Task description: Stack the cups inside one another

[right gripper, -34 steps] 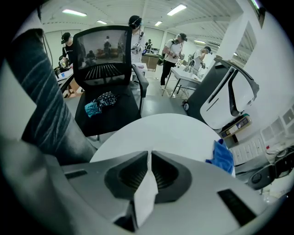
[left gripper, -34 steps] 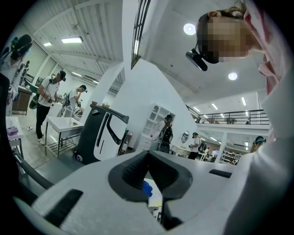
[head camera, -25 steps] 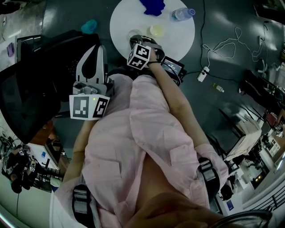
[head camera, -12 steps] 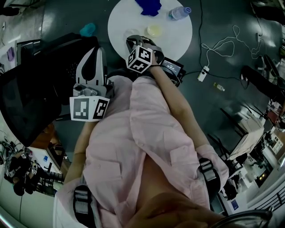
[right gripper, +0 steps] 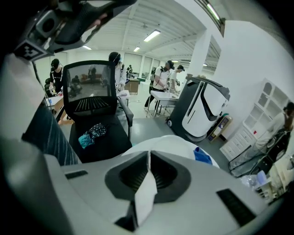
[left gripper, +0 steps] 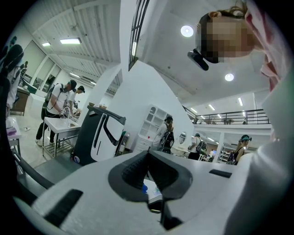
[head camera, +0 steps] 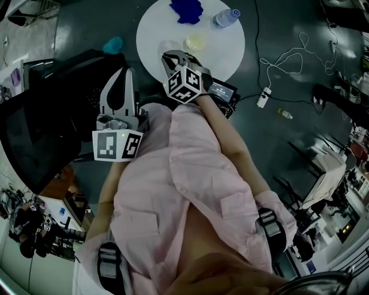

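Right gripper pinches a thin white strip; left gripper's ribbed jaws meet empty.

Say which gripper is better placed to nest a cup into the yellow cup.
Probably right. The right gripper is over the table near the yellow cup, shut on the thin wall of a cup. The left gripper is off the table, shut, empty.

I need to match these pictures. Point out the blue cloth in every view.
Head view: blue cloth at top centre, on the far side of the round white table.
Right gripper view: the cloth right of centre, on that table, at its right edge.
Left gripper view: only a blue speck low centre; cannot tell whether it is the cloth.
Shared landmark: the round white table, in the head and right gripper views.
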